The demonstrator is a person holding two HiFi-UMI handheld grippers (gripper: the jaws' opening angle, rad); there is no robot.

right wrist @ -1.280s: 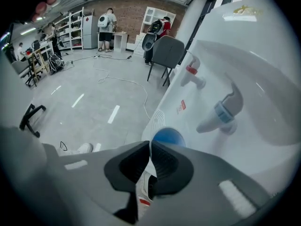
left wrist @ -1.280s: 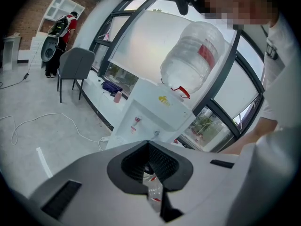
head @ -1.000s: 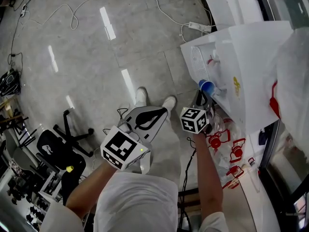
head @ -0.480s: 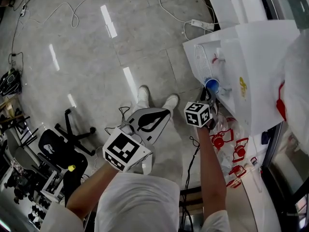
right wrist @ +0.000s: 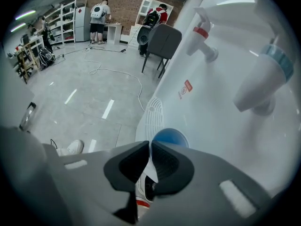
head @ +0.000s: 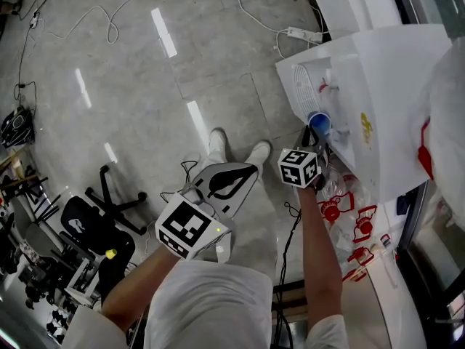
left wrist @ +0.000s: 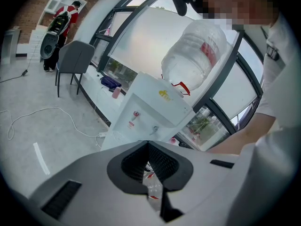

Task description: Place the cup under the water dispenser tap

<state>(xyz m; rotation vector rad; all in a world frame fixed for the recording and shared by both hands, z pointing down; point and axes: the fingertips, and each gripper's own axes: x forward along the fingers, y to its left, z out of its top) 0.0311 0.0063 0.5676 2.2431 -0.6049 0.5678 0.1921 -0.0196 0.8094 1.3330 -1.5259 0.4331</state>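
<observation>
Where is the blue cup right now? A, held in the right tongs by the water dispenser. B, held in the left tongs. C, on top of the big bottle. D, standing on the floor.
A: the right tongs are shut on the rim of the cup, close to the front of the water dispenser.

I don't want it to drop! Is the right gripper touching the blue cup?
Touching. The right gripper view shows the right gripper with its jaws pinched on the wall of the blue cup.
</observation>
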